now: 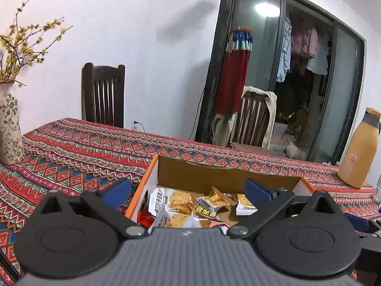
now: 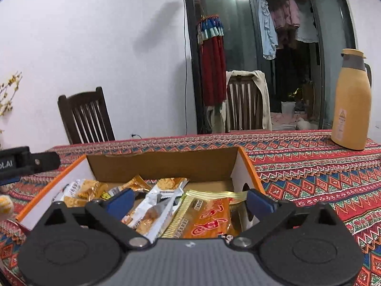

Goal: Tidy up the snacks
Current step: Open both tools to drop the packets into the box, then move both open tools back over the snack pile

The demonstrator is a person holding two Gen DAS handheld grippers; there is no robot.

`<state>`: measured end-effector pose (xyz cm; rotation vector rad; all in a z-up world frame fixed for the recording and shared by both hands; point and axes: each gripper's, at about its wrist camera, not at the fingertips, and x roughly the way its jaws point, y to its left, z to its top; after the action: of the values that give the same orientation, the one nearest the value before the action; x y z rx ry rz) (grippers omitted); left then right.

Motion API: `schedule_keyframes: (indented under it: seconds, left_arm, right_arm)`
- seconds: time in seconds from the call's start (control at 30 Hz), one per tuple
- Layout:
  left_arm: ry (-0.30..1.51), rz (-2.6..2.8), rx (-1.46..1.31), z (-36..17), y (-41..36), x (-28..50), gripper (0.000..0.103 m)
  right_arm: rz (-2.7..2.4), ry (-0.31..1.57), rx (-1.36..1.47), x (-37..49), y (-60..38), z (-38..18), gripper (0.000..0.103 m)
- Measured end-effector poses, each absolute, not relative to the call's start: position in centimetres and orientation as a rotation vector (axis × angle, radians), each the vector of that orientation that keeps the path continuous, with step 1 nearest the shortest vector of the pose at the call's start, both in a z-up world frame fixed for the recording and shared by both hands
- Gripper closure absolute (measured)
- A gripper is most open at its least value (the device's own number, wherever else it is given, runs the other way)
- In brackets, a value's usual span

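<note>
An open cardboard box (image 1: 214,174) with an orange rim sits on the patterned tablecloth (image 1: 71,152). Several wrapped snack packets (image 1: 179,202) lie loose inside it. My left gripper (image 1: 188,189) hangs open over the box's near left part, its blue pads wide apart with nothing between them. In the right wrist view the same box (image 2: 162,166) holds white and silver cracker packets (image 2: 152,212) and a large orange packet with red characters (image 2: 207,221). My right gripper (image 2: 190,201) stands open just above these, gripping nothing.
A yellow thermos jug (image 2: 352,104) stands on the table at the far right. At the far left is a flowered vase (image 1: 9,126) with yellow blossom twigs. Two wooden chairs (image 1: 103,95) (image 2: 247,100) stand behind the table. The left tool's black body (image 2: 23,162) shows at the left.
</note>
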<state>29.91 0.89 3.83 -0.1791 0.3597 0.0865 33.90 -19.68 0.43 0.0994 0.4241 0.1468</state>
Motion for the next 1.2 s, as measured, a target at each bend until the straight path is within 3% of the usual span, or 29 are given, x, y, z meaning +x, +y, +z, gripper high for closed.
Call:
schedule_keyframes:
  seconds: [0.37,0.8,1.2]
  left_arm:
    - [0.390,0.085,-0.176,3.5,0.6,30.0,0.000]
    - [0.392,0.073,-0.166,6.8,-0.4,25.7,0.000]
    - [0.546,0.097,-0.146,4.3,-2.0,20.4,0.000]
  right_arm:
    - [0.153,0.406,0.120,32.8,-19.9,0.8,0.000]
    - [0.125,0.357,0.027,28.7,-19.6,3.3,0.000]
    - [0.100,0.411,0.048,21.9,-22.2,1.7,0.000]
